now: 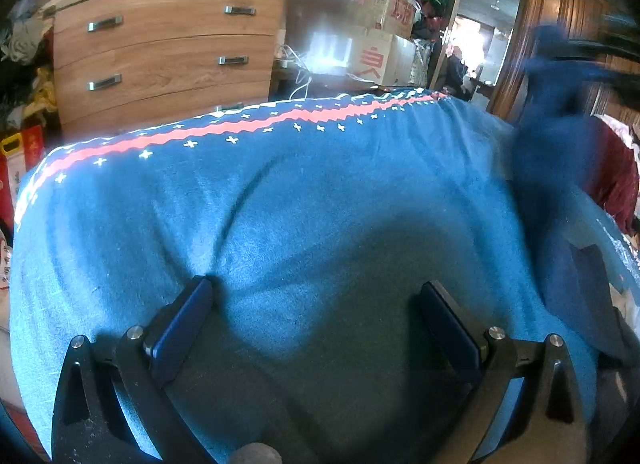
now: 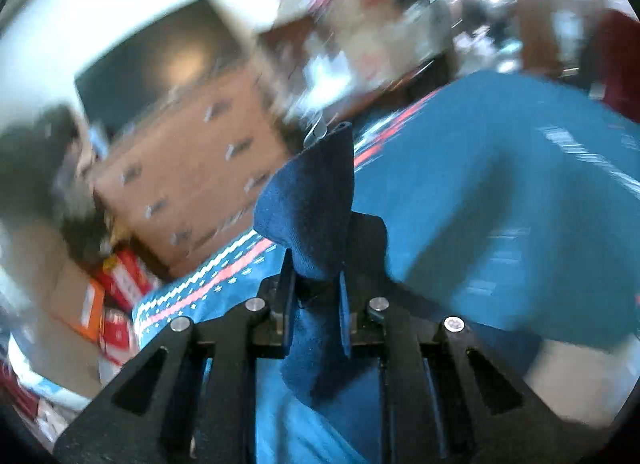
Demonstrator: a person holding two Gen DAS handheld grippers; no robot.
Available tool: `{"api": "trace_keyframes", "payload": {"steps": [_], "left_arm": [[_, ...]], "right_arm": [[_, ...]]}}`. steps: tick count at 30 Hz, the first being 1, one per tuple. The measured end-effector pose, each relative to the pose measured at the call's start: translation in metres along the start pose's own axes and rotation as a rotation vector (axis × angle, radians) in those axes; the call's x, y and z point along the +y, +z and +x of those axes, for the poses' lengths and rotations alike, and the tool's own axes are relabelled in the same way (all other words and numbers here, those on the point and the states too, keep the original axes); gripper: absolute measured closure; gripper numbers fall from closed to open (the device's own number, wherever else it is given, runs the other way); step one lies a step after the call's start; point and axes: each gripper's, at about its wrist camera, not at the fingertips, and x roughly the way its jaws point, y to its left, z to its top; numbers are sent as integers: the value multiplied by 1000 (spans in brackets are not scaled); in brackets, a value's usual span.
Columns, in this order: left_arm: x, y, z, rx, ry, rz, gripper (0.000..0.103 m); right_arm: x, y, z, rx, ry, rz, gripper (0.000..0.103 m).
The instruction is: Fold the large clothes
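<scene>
1. Black two-finger left gripper [image 1: 316,296], nearest the left wrist camera, is hovering low over the teal knitted sweater [image 1: 320,204], its jaws spread wide with nothing between them; its blue-padded fingertips [image 1: 188,312] are sitting at the cloth, though whether they are touching it cannot be told.
2. That sweater is lying spread flat across a raised surface, filling most of the left view, with a red zigzag band with white crosses [image 1: 240,128] running along its far edge.
3. The black right gripper [image 2: 316,288] is pinching a dark blue cuff-like fold of the sweater [image 2: 312,208], jaws pressed together on it, and the fold is standing up above the fingers.
4. In the left view, a blurred dark blue shape [image 1: 556,112] is rising at the sweater's right side.
5. A wooden chest of drawers with metal handles [image 1: 168,48] is standing beyond the sweater, to the left.
6. Stacked cardboard boxes with red lettering [image 1: 384,40] are sitting right of the drawers.
7. The right view is showing heavy motion blur, so its background details are staying unclear.
</scene>
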Motion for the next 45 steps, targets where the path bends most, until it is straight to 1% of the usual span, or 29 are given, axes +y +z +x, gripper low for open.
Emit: {"api": "trace_keyframes", "payload": {"steps": [1, 3, 5, 7, 8, 10, 11, 13, 15, 16, 18, 20, 21, 22, 24, 25, 26, 27, 30, 31, 33, 34, 36, 40, 41, 42, 43, 44, 45], "left_arm": [[-1, 1, 1, 6, 8, 6, 0], [-3, 3, 3, 21, 25, 20, 0], [-4, 5, 3, 34, 33, 29, 0], [-5, 9, 2, 53, 29, 38, 0], [-8, 11, -1, 62, 23, 47, 0], [-13, 17, -13, 75, -6, 50, 0], [-17, 20, -24, 70, -38, 42, 0], [-36, 26, -52, 37, -101, 50, 0], [-55, 27, -73, 16, -151, 76, 0], [-68, 27, -81, 14, -182, 90, 0], [-95, 25, -95, 26, -251, 113, 0], [-116, 23, -101, 47, -303, 128, 0], [-129, 21, -104, 55, -325, 140, 0], [-142, 18, -107, 57, -344, 154, 0], [-166, 10, -111, 67, -366, 191, 0], [-173, 7, -111, 74, -373, 202, 0], [-182, 5, -110, 84, -380, 213, 0], [-190, 1, -111, 92, -385, 225, 0], [-208, -11, -110, 116, -374, 288, 0], [-215, -16, -110, 123, -368, 309, 0], [-232, -26, -109, 140, -359, 383, 0], [-241, -29, -109, 139, -357, 414, 0], [-269, -39, -107, 129, -357, 511, 0], [-321, -60, -96, 126, -365, 652, 0], [-334, -65, -89, 129, -351, 693, 0], [-345, -74, -79, 129, -305, 749, 0], [-354, -84, -64, 132, -218, 823, 4], [-354, -90, -49, 126, -127, 886, 8], [-349, -93, -35, 113, -41, 926, 10]], "right_arm": [[-18, -8, -37, -46, -22, 32, 86], [-59, -35, -115, -123, -80, 105, 86], [-95, -69, -174, -169, -140, 159, 86], [-135, -111, -215, -181, -183, 229, 86], [-159, -140, -233, -180, -218, 277, 86], [-198, -185, -248, -170, -254, 368, 86], [-222, -216, -255, -161, -274, 436, 86], [-255, -260, -262, -144, -301, 527, 86], [-287, -301, -271, -141, -293, 622, 86], [-296, -316, -274, -141, -290, 648, 86], [-309, -340, -275, -141, -242, 691, 86], [-312, -344, -269, -126, -225, 694, 85], [-312, -348, -269, -111, -227, 682, 83], [-314, -351, -267, -102, -249, 668, 80], [-322, -365, -265, -56, -268, 684, 70], [-325, -372, -268, -37, -301, 690, 64], [-326, -379, -277, -31, -317, 705, 60], [-325, -384, -287, -46, -316, 721, 58], [-318, -394, -314, -101, -344, 741, 57], [-315, -397, -320, -111, -343, 734, 57], [-310, -400, -323, -113, -342, 715, 57], [-306, -400, -321, -109, -339, 707, 57], [-302, -407, -316, -98, -316, 689, 57], [-298, -409, -290, -73, -278, 694, 56], [-298, -412, -287, -73, -266, 707, 56], [-298, -413, -285, -74, -258, 715, 56], [-298, -413, -284, -74, -256, 719, 56], [-298, -413, -283, -74, -255, 719, 56], [-299, -412, -282, -73, -252, 716, 55]]}}
